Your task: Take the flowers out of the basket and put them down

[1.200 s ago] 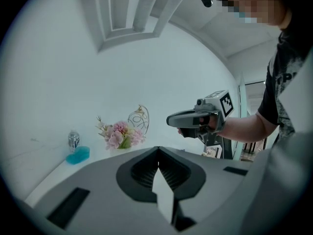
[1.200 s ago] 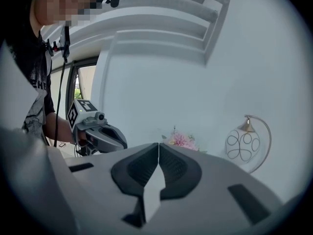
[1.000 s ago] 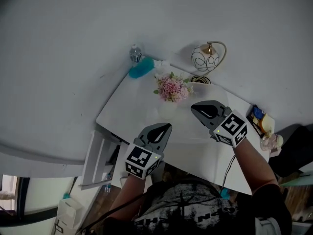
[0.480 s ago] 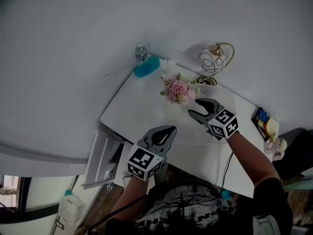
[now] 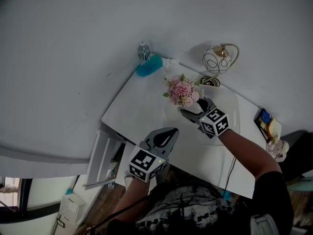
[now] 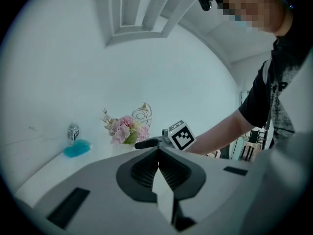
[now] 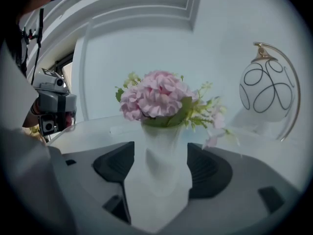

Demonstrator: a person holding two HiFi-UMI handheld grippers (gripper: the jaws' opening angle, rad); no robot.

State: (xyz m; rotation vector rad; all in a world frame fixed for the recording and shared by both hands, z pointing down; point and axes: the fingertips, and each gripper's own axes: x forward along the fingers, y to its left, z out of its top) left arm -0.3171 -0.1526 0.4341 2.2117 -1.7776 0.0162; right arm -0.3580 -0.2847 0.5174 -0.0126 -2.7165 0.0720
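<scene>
At the centre of the head view, the flowers (image 5: 183, 91) stood in their basket on the white desk (image 5: 142, 111), with a globe lamp (image 5: 217, 60) above and to the right of them. The right gripper (image 5: 194, 106) lay just below the blooms and pointed up at them. The left gripper (image 5: 168, 132) hung lower in the frame, near the desk's edge and well apart from the flowers.

In the left gripper view, its jaws sat together with nothing between them. The pink blooms showed left of centre, and the right gripper reached in beside them.

In the right gripper view, the jaws had just been opening and stood wide apart. The white basket (image 7: 159, 151) filled the gap between the pads, and the blooms rose above it in mid-frame. The left pad looked clear of the basket. I could not tell whether the right pad touched it.

The step in hand looked like the approach to the bunch. To do it well, the jaws probably needed to close gently and squarely. If they took the basket, it could be steadied while the stems were lifted straight up. A skewed squeeze might tip the lot.
</scene>
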